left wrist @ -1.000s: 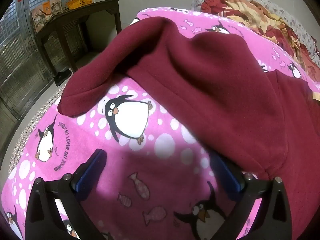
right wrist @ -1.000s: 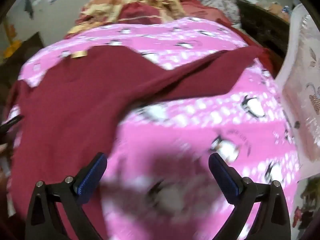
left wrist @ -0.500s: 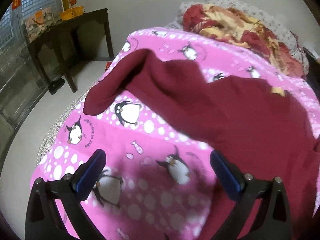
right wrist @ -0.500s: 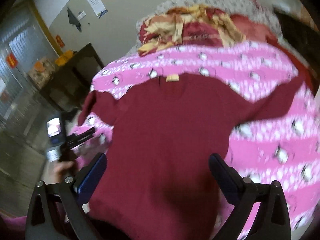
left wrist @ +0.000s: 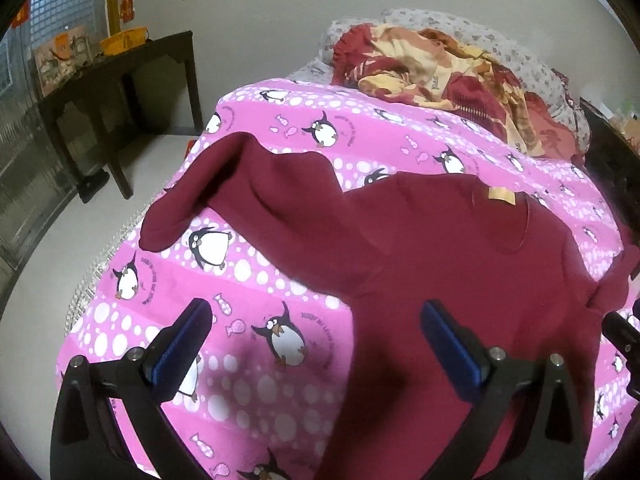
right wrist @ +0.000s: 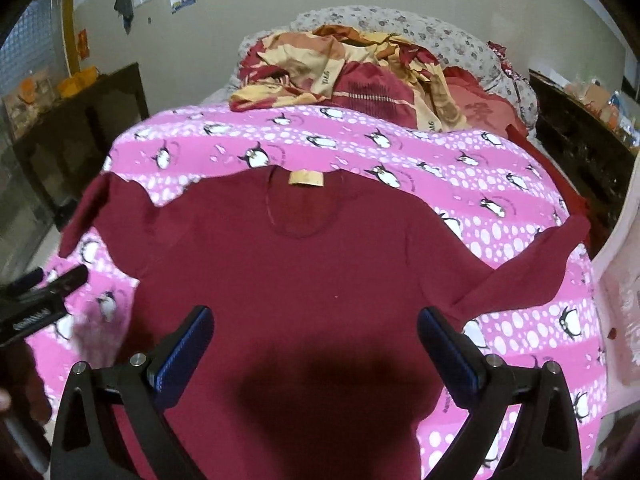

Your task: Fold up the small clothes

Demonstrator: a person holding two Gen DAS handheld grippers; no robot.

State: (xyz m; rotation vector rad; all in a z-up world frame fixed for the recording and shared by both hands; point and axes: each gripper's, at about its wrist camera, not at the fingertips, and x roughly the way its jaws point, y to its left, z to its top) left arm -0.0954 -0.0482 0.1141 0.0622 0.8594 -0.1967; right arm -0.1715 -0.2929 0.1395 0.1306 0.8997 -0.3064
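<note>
A dark red long-sleeved top (right wrist: 304, 264) lies spread face up on the pink penguin bedspread (right wrist: 400, 152), collar and tan label (right wrist: 306, 178) at the far side, sleeves out to both sides. It also shows in the left wrist view (left wrist: 460, 260), its left sleeve (left wrist: 240, 184) rumpled. My left gripper (left wrist: 312, 344) is open and empty above the top's left edge. My right gripper (right wrist: 314, 344) is open and empty above the top's lower body. The left gripper (right wrist: 60, 284) shows at the right view's left edge.
A crumpled red and yellow quilt (right wrist: 352, 76) and floral pillows (right wrist: 400, 24) lie at the bed's head. A dark wooden table (left wrist: 120, 76) stands left of the bed. A dark cabinet (right wrist: 580, 136) and a pale pink item (right wrist: 620, 280) are on the right.
Both grippers have pulled back and risen from the sleeves toward the foot of the bed. The right view has swung from the right sleeve to the top's middle. The top lies still.
</note>
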